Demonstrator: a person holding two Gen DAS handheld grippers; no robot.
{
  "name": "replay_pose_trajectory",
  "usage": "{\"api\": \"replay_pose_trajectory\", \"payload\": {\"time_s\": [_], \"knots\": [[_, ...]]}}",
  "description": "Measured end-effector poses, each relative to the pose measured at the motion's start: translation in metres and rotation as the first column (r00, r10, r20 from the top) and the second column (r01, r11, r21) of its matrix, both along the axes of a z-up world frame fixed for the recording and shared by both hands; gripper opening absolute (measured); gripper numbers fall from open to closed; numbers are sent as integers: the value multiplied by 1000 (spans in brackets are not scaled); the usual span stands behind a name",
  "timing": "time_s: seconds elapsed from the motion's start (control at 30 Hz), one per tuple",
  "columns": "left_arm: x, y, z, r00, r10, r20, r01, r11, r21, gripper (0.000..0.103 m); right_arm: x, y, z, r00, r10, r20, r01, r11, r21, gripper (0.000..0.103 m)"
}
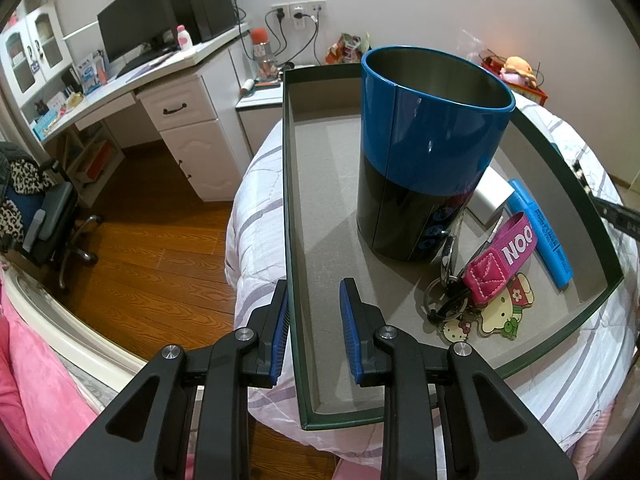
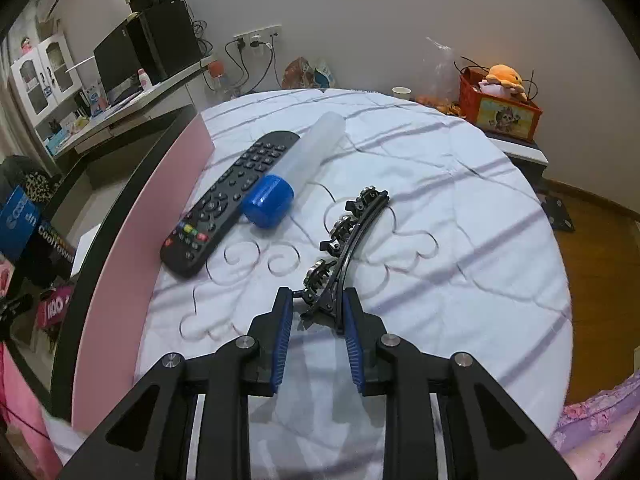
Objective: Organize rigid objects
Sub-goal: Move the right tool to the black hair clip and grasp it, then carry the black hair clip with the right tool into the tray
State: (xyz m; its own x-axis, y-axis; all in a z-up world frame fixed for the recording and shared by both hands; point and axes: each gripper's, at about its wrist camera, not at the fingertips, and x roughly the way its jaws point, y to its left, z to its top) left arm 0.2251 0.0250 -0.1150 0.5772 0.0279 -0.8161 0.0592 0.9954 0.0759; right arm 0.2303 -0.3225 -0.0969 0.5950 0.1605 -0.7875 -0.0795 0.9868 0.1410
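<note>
Your left gripper [image 1: 314, 304] was clamped on the near left wall of the dark-rimmed tray [image 1: 289, 200], one pad each side. Inside stood the blue tin [image 1: 424, 152], with a keychain [image 1: 492, 276] and blue marker [image 1: 540, 232] beside it. Your right gripper [image 2: 316, 312] pinched the near end of the black hair clip [image 2: 348, 240] on the quilt [image 2: 460, 220]. The remote [image 2: 232, 200] and the blue-capped tube [image 2: 296, 172] lay beyond, touching.
</note>
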Motion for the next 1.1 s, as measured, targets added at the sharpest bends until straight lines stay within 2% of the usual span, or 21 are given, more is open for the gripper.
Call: {"api": "replay_pose_trajectory", "payload": {"time_s": [0.2,0.33,0.4,0.47,0.73,0.83,0.9,1.1], "knots": [[0,0,0,1000,0,0,0,1000,1,24,-24,4,4,999,22,-35,-23,999,-28,26],[0,0,0,1000,0,-1,0,1000,1,24,-27,3,9,1000,-12,1,12,999,-38,29],[0,0,0,1000,0,0,0,1000,1,24,-22,2,10,999,-39,2,39,999,-32,41],[0,0,0,1000,0,0,0,1000,1,24,-17,4,9,999,-48,6,49,998,-38,46],[0,0,0,1000,0,0,0,1000,2,24,1,12,-1,998,-61,6,61,994,-93,46],[0,-1,0,1000,0,0,0,1000,1,24,0,15,-1,999,-41,12,42,992,-116,35],[0,-1,0,1000,1,0,-1,1000,1,24,-3,15,0,999,-38,18,40,992,-120,20],[0,-1,0,1000,1,0,-1,1000,2,24,-12,20,10,999,-16,37,20,993,-119,20]]}}
